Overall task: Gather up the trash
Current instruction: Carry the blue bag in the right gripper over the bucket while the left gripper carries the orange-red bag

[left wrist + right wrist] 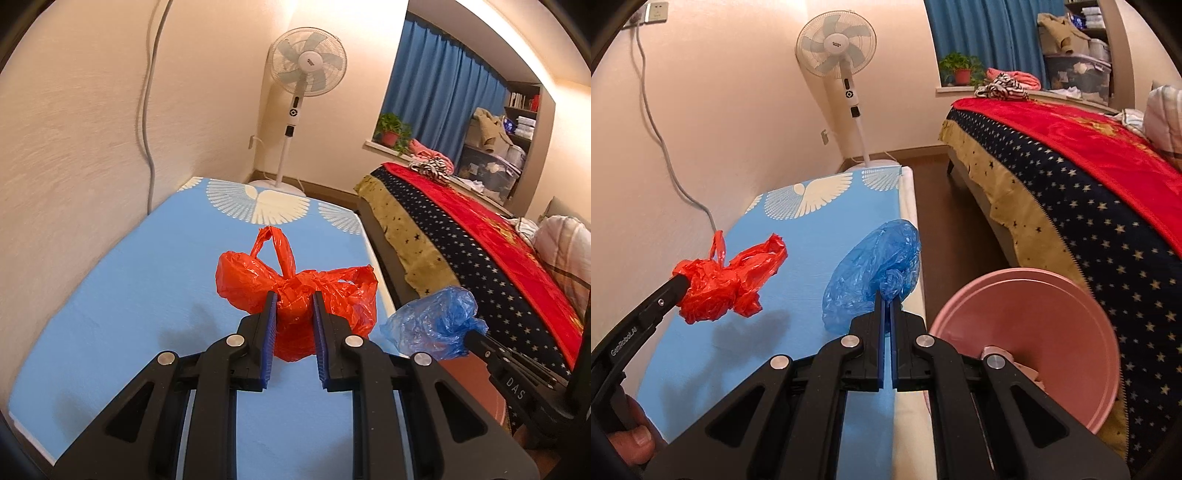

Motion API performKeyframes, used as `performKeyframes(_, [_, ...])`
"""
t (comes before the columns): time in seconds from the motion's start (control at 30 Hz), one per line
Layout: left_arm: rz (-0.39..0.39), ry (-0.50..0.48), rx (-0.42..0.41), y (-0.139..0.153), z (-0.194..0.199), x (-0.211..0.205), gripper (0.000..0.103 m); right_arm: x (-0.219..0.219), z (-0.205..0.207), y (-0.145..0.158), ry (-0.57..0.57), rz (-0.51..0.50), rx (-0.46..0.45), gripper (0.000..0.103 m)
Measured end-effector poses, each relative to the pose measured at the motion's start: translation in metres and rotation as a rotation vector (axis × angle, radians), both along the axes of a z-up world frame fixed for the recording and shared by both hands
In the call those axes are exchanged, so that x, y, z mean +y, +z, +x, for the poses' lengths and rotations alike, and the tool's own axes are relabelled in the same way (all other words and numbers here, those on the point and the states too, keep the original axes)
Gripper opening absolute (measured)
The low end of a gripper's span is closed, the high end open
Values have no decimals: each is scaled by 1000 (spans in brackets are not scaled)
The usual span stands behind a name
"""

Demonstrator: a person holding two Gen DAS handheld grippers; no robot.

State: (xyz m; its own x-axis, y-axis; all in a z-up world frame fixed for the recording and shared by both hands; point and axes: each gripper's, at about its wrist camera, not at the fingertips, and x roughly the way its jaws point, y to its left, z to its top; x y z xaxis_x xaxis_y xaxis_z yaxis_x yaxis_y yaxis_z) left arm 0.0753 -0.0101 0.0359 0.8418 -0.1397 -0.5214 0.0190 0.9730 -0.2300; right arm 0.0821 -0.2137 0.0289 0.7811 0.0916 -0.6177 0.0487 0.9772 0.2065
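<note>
- My left gripper (293, 306) has its jaws set narrowly apart around the crumpled red plastic bag (295, 295); the blue pads (271, 332) press into the plastic on both sides, so I am gripping it.
- In the right wrist view the same red bag (720, 284) hangs at the tip of my left gripper (677, 286), raised above the blue cloth with its shadow lying on the cloth beneath.
- My right gripper (887, 295) is nearly closed, pinching a twisted knot of the blue plastic bag (871, 269) between its fingers.
- The blue bag balloons upward from the pinch, over the right edge of the table (912, 258).
- In the left wrist view the blue bag (432, 325) sits just past the table's right edge, at the tip of my right gripper (471, 338).
- The table (110, 302) carries a light blue cloth with a white wing print at its far edge; its left edge runs along the wall.
- A pink basin (1027, 347) stands just beside the table's right edge, between it and the bed (1089, 192); something pale lies in it, too hidden to name.
- A standing fan (306, 66) is beyond the table's far edge.
- A potted plant (391, 131) rests on the window ledge before blue curtains (439, 96).
</note>
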Motion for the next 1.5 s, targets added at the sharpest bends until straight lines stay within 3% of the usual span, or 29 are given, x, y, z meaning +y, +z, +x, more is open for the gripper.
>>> performKeyframes(0.63, [-34, -98, -6, -6, -11, -42, 18, -48, -47, 14, -161, -38, -42, 2])
performKeyframes(1.5, [-45, -178, 23, -30, -1, -76, 19, -87, -54, 7, -335, -81, -37, 2])
